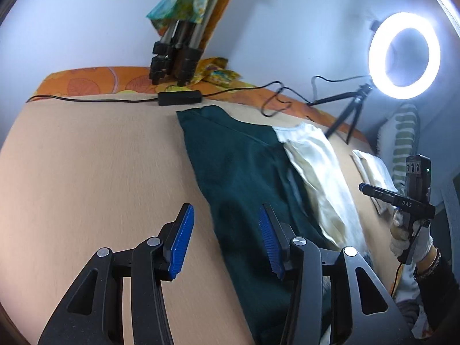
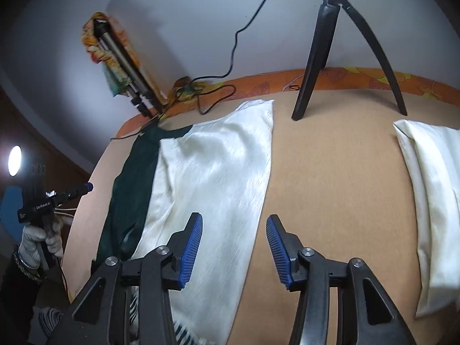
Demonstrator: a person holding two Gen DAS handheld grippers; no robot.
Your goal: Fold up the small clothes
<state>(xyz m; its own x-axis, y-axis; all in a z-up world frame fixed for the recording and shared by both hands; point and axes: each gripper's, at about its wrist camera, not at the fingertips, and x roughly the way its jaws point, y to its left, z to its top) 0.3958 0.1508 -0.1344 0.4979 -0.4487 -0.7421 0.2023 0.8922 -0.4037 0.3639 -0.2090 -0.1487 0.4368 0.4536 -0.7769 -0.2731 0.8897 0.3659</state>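
Observation:
A dark green garment lies spread on the tan table, with a cream garment overlapping its right edge. In the right wrist view the cream garment lies flat, the green one showing along its left side. My left gripper is open and empty, held above the green garment's left edge. My right gripper is open and empty above the cream garment's right edge; it also shows at the right of the left wrist view. The left gripper appears at the far left of the right wrist view.
A folded cream cloth lies at the table's right. A ring light on a small black tripod stands at the back. Folded tripod legs, a black adapter and cables lie along the far edge on orange fabric.

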